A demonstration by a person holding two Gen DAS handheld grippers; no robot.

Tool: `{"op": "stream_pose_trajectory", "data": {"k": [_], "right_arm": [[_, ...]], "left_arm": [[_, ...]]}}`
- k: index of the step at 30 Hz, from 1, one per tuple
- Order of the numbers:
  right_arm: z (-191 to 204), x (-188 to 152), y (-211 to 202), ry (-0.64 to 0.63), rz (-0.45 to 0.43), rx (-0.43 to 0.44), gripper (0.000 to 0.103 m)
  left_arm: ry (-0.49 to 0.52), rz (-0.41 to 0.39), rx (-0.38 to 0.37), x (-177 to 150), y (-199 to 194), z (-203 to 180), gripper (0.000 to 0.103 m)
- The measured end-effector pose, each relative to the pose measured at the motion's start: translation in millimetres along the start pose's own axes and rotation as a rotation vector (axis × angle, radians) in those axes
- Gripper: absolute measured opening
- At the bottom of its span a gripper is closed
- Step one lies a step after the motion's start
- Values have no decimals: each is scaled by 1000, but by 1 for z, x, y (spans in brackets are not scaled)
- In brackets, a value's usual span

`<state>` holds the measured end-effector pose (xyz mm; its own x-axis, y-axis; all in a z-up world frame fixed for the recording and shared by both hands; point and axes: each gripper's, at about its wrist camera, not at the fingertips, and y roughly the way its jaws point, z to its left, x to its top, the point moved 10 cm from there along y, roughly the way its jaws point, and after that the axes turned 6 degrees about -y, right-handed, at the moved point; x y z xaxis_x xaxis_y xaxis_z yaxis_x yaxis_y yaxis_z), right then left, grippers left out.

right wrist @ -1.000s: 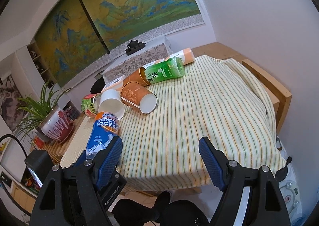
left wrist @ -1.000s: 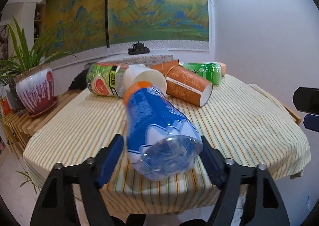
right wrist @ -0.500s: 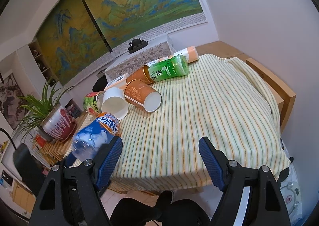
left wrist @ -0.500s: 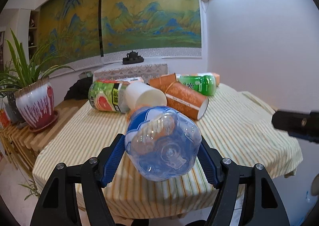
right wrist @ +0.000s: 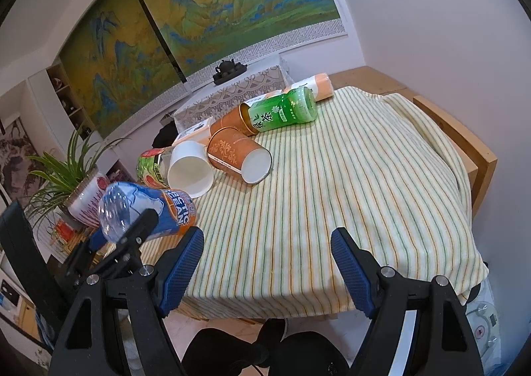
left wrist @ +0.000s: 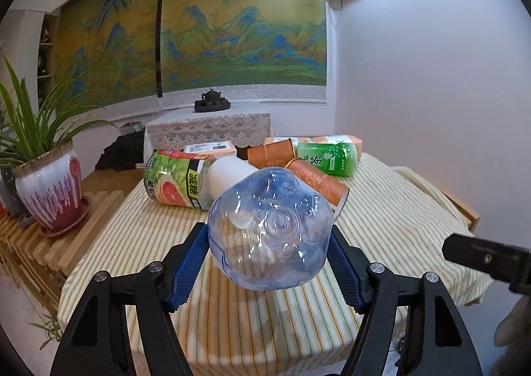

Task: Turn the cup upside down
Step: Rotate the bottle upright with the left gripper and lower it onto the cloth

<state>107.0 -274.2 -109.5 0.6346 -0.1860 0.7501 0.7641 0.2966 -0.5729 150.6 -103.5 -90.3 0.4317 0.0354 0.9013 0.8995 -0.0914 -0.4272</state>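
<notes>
My left gripper (left wrist: 268,260) is shut on a clear blue water bottle (left wrist: 270,233), held off the table with its base toward the camera. The right wrist view shows the same bottle (right wrist: 142,207) lying level at the table's left edge. A white paper cup (right wrist: 190,170) lies on its side, mouth toward me, beside an orange patterned cup (right wrist: 237,155) that also lies on its side. A second orange cup (right wrist: 229,120) lies behind them. My right gripper (right wrist: 267,263) is open over the near edge of the striped tablecloth (right wrist: 332,193), holding nothing.
A green tea bottle (right wrist: 283,110) and a grapefruit-label bottle (left wrist: 172,182) lie among the cups. A potted plant (left wrist: 49,190) stands on a slatted wooden bench to the left. A white wall runs close along the table's right side.
My left gripper has lifted the water bottle and swung it from slanting on the table to level, base toward the camera. The right gripper has barely shifted and stays open.
</notes>
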Motion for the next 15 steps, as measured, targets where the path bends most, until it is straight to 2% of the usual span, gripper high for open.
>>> {"op": "stream_pose_trajectory", "data": {"k": [15], "right_arm": [[9,2,9,-6,10,-4,76]], "left_arm": [[-90,74,-99,18,17,23,74]]}}
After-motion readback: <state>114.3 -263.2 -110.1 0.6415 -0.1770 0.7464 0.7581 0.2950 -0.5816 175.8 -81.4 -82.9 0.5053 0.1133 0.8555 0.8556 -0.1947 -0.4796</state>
